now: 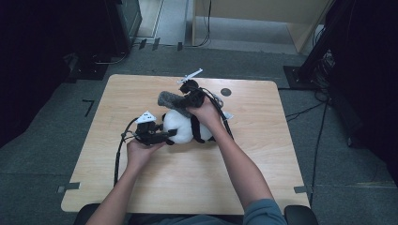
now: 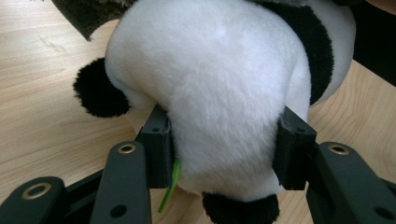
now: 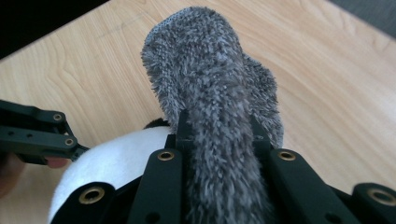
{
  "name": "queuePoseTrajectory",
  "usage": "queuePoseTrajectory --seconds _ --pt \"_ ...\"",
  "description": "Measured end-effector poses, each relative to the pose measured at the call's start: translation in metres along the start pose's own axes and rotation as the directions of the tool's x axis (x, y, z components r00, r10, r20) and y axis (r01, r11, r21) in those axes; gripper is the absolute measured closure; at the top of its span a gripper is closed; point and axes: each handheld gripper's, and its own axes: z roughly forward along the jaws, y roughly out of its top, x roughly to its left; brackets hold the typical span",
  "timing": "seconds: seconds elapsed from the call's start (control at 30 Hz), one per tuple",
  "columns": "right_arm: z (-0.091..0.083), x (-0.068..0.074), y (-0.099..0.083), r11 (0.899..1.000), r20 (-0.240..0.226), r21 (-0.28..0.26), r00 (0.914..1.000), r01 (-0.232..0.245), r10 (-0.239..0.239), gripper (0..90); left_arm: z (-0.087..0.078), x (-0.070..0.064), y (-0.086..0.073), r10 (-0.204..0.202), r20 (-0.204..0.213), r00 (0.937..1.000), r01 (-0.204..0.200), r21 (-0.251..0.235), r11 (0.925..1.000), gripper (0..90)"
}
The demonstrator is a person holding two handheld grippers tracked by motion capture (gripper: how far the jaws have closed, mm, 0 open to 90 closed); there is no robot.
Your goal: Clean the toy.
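Centrally, the plush panda (image 2: 219, 93) is clamped between the jaws of the left gripper (image 2: 224, 149) — white body bulging past them. Likewise, the grey fuzzy sock (image 3: 215, 98) is pinched by the right gripper (image 3: 217, 135), above the wooden table (image 1: 187, 183).

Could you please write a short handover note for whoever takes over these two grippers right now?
Left gripper: shut on the plush panda, jaws pressing into its white body from both sides, holding it on the table.
Right gripper: shut on the fuzzy grey cloth, lifted above the panda, far end hanging free over the wood.
Positions: the panda lies near the table's middle; the cloth is just behind and above it.
Done: both items gripped.
Left: probably bringing the cloth onto the panda; it is not on it yet. Keep the panda steady.
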Motion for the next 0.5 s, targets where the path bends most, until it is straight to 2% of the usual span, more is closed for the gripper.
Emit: queuePoseTrajectory --seconds 0.13,0.33,0.5 --pt "-0.001 -0.007 -0.001 0.999 0.005 0.034 0.9996 -0.028 0.028 75.2 0.0 0.0 0.0 0.006 -0.007 1.0 -0.006 0.008 0.9999 49.5" --pt "-0.01 -0.022 -0.008 0.995 0.076 0.099 0.9969 -0.027 0.02 75.0 0.0 -0.001 0.0 -0.002 -0.014 0.9999 0.002 0.014 0.9999 49.5" --pt "-0.023 -0.034 -0.013 0.993 0.099 0.102 0.9939 -0.059 0.049 74.9 0.0 0.0 0.0 -0.006 -0.013 0.9999 0.007 0.018 0.9998 49.5"
